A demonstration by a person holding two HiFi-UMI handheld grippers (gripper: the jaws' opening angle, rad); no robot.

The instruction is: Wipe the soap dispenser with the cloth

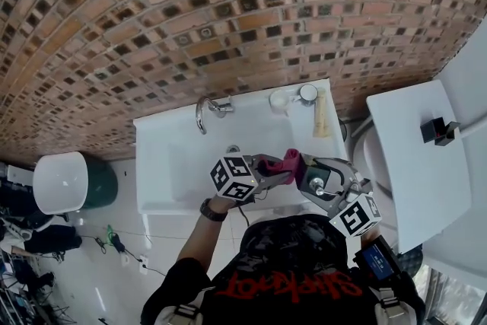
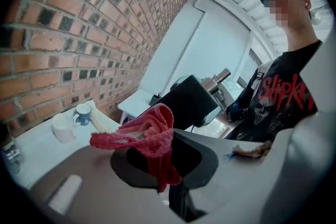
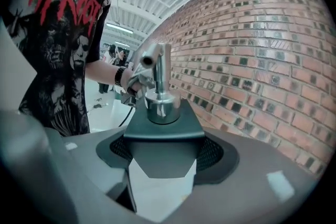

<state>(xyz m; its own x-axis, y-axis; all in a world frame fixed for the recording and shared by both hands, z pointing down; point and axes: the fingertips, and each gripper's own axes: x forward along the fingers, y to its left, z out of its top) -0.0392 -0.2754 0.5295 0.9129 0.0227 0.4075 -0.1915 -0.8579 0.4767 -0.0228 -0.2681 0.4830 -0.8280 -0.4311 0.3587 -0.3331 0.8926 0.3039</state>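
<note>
Right gripper view: clamping right gripper on dark angular soap dispenser, upright, chrome spout pointing left. Pinching crumpled red cloth in left gripper.

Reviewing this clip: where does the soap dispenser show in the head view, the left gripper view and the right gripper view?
Head view: soap dispenser low, right of centre, in the right gripper.
Left gripper view: at centre, dark body just behind the red cloth.
Right gripper view: at centre, clamped between the jaws, chrome pump upright.
Shared landmark: the brick wall.
</note>
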